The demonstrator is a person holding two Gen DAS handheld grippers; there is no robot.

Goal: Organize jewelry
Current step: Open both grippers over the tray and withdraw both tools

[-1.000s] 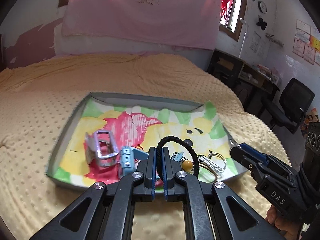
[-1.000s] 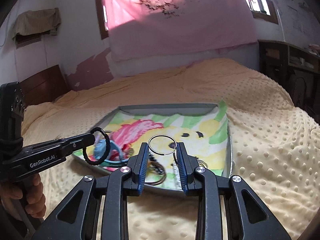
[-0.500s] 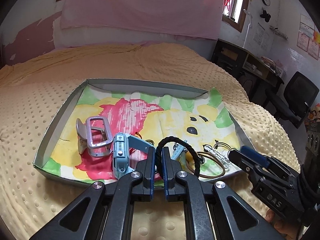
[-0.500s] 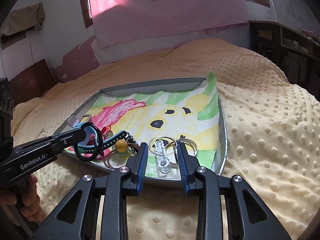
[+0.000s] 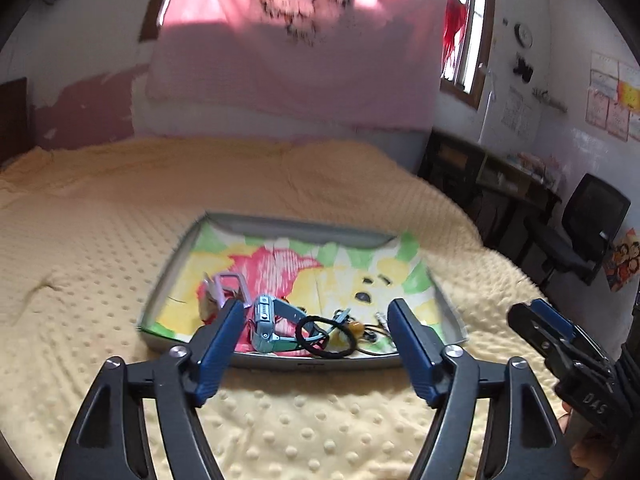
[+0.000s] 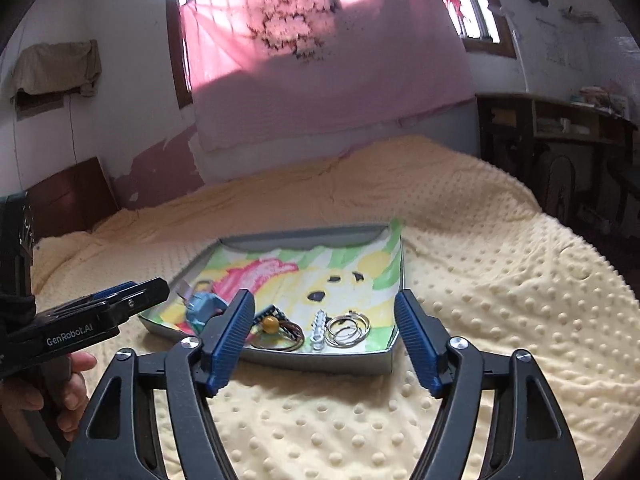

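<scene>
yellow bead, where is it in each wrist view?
Left wrist: the yellow bead lies near the tray's front edge, right of the black hair tie.
Right wrist: the yellow bead lies front-left in the tray, left of the metal rings.
Shared landmark: the tray.

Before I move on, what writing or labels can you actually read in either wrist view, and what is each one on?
"GenRobot.AI": side of the left gripper, right wrist view.
"DAS": body of the right gripper, left wrist view.
Wall papers and clock: too small and blurred to read.
Tray: cartoon picture only, no text.
</scene>
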